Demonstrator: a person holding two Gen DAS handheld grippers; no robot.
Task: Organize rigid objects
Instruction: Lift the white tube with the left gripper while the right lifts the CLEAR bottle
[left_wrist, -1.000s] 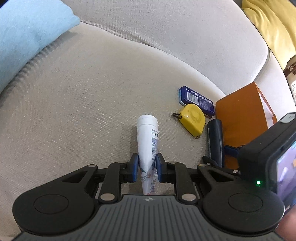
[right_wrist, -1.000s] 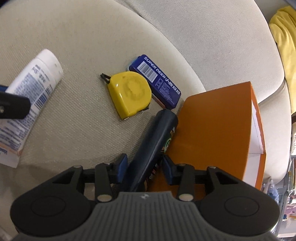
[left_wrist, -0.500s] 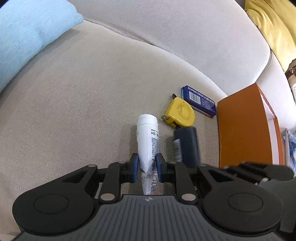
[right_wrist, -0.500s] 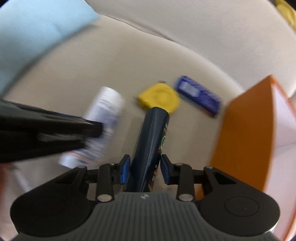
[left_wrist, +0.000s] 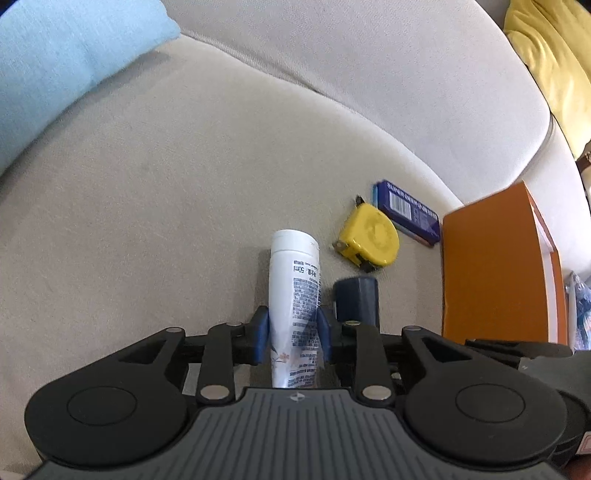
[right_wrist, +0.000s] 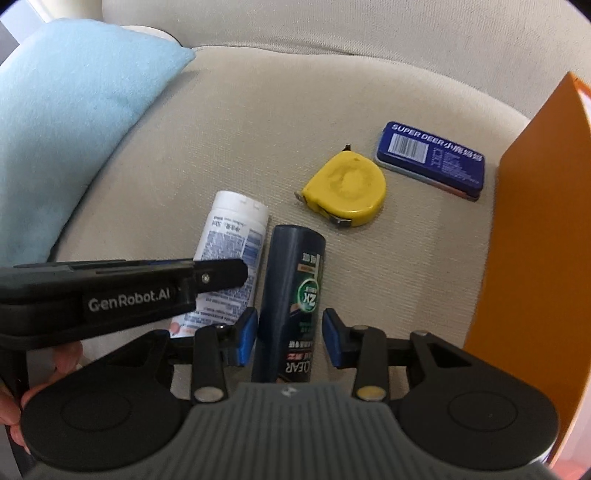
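My left gripper (left_wrist: 292, 334) is shut on a white tube (left_wrist: 294, 291) that lies on the beige sofa seat (left_wrist: 147, 221). The tube also shows in the right wrist view (right_wrist: 232, 240), with the left gripper (right_wrist: 218, 278) over it. My right gripper (right_wrist: 289, 338) stands around a dark blue CLEAR bottle (right_wrist: 293, 302) lying beside the tube; its pads stand slightly apart from the bottle. The bottle's cap end shows in the left wrist view (left_wrist: 356, 299). A yellow tape measure (right_wrist: 347, 190) and a blue SUPER DEER tin (right_wrist: 430, 158) lie farther back.
An orange box (right_wrist: 535, 240) stands upright at the right, close to the bottle; it also shows in the left wrist view (left_wrist: 495, 273). A light blue cushion (right_wrist: 70, 140) lies at the left. A yellow cloth (left_wrist: 546, 55) lies on the far right backrest.
My right gripper carried the dark bottle left, away from the orange box, laid it beside the white tube and loosened its jaws. The left gripper stayed shut on the tube.
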